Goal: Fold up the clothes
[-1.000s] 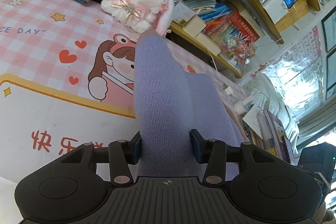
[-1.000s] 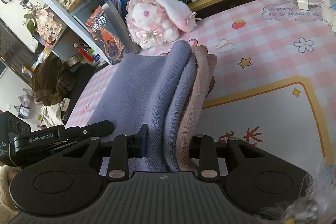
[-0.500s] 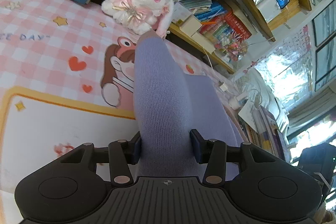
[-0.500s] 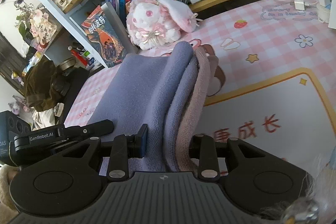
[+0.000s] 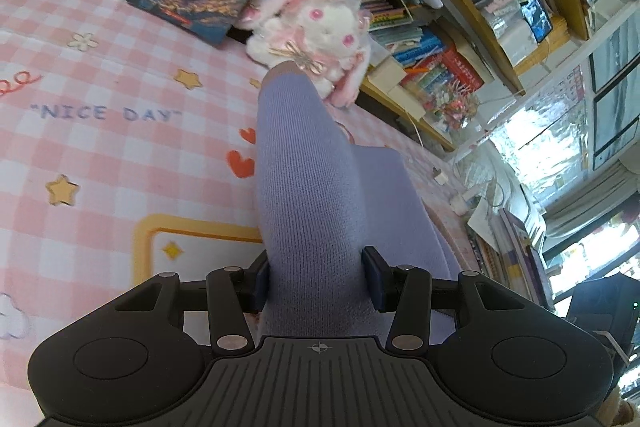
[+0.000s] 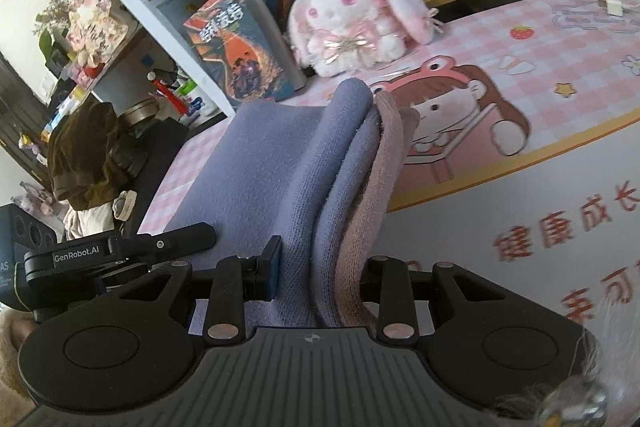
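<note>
Both grippers, with the garment clamped between them, have travelled sideways across the desk since the earlier frames: in the left wrist view the "NICE DAY" lettering (image 5: 108, 113) has come into sight, and in the right wrist view the printed cartoon girl (image 6: 460, 115) now lies clear of the cloth. Left gripper (image 5: 316, 281): jaws clenched on a thick roll of the lavender knitted garment (image 5: 308, 195), which rises forward from the pads. Right gripper (image 6: 320, 273): jaws clenched on the same garment's bunched folds (image 6: 320, 187), lavender layers beside a dusty-pink layer. Between the two grips the cloth spans as a flat lavender panel, held above the pink checked desk mat (image 5: 120, 167), near the desk's back edge. White-and-pink plush rabbit (image 6: 352, 23): seated at the back edge, just beyond the garment's far end. Illustrated book with an orange and blue cover (image 6: 236, 47): leaning against the shelf beside the rabbit. Shelf of upright books (image 5: 420, 39): behind the desk.
</note>
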The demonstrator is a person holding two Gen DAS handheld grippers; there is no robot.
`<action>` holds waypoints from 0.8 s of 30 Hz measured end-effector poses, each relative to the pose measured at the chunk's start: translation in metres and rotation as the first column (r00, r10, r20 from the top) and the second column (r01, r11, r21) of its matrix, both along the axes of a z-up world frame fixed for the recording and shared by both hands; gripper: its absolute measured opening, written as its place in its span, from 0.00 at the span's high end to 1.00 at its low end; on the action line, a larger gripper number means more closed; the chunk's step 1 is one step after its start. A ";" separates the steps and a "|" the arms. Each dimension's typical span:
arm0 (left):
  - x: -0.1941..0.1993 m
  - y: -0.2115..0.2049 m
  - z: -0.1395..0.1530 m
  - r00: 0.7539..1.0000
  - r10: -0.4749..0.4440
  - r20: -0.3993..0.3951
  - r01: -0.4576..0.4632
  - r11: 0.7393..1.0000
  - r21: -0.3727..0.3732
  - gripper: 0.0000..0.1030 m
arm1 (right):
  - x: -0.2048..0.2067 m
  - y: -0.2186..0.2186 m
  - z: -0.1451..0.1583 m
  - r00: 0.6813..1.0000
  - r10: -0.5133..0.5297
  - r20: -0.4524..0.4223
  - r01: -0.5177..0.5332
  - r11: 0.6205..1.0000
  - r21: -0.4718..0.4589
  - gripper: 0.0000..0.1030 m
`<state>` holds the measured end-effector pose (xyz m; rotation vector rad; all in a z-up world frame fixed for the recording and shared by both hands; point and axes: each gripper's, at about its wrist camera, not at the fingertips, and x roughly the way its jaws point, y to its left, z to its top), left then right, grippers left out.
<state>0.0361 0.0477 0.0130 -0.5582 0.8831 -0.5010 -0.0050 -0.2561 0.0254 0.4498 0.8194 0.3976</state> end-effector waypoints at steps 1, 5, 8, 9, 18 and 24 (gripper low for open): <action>0.001 0.006 -0.001 1.000 0.002 0.001 -0.002 1.000 -0.004 0.56 | 0.001 0.006 0.000 1.000 0.003 0.003 -0.003 1.000 -0.006 0.72; 0.007 0.026 -0.004 1.000 0.024 0.007 -0.024 0.999 -0.023 0.56 | 0.009 0.031 0.003 1.000 0.016 0.018 -0.015 0.999 -0.033 0.72; 0.017 0.038 -0.006 0.999 0.047 0.017 -0.047 0.998 -0.045 0.56 | 0.021 0.045 0.006 0.999 0.032 0.029 -0.030 0.998 -0.057 0.72; 0.021 0.041 -0.007 0.998 0.053 0.020 -0.052 0.997 -0.051 0.56 | 0.027 0.049 0.008 0.999 0.039 0.032 -0.037 0.997 -0.064 0.72; 0.078 0.057 -0.011 0.994 0.098 0.046 -0.094 0.993 -0.068 0.56 | 0.092 0.071 0.013 0.993 0.100 0.065 -0.093 0.989 -0.112 0.72; 0.120 0.055 -0.017 0.993 0.116 0.028 -0.114 0.992 -0.061 0.56 | 0.145 0.078 0.012 0.980 0.179 0.084 -0.163 0.972 -0.168 0.72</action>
